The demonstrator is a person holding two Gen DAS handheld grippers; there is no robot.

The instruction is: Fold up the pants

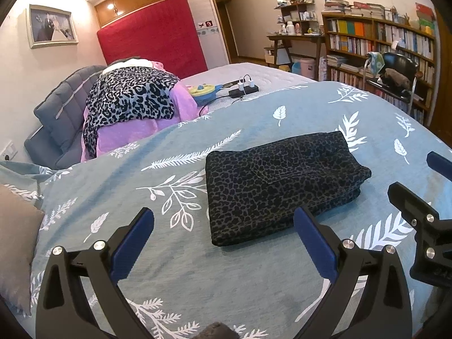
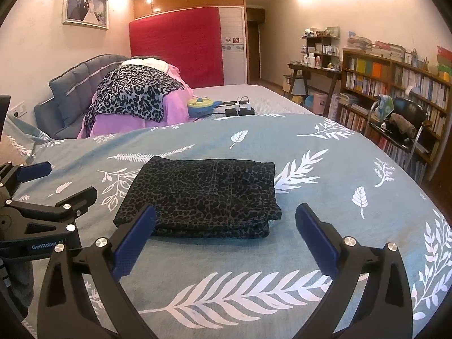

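Note:
The dark leopard-print pants (image 1: 279,180) lie folded in a compact rectangle on the blue leaf-pattern bedspread (image 1: 197,282); they also show in the right wrist view (image 2: 203,195). My left gripper (image 1: 223,231) is open and empty, held just short of the pants' near edge. My right gripper (image 2: 224,228) is open and empty, also just in front of the pants. Each gripper shows in the other's view: the right one at the right edge (image 1: 415,178), the left one at the left edge (image 2: 56,180).
A pile of leopard and pink clothes (image 1: 132,104) lies by the grey headboard (image 1: 62,104). A power strip with chargers (image 1: 243,89) and a yellow-blue gadget (image 1: 202,90) sit farther back. A chair (image 1: 395,79) and bookshelves (image 1: 381,42) stand right of the bed. A brown cushion (image 1: 14,240) lies at left.

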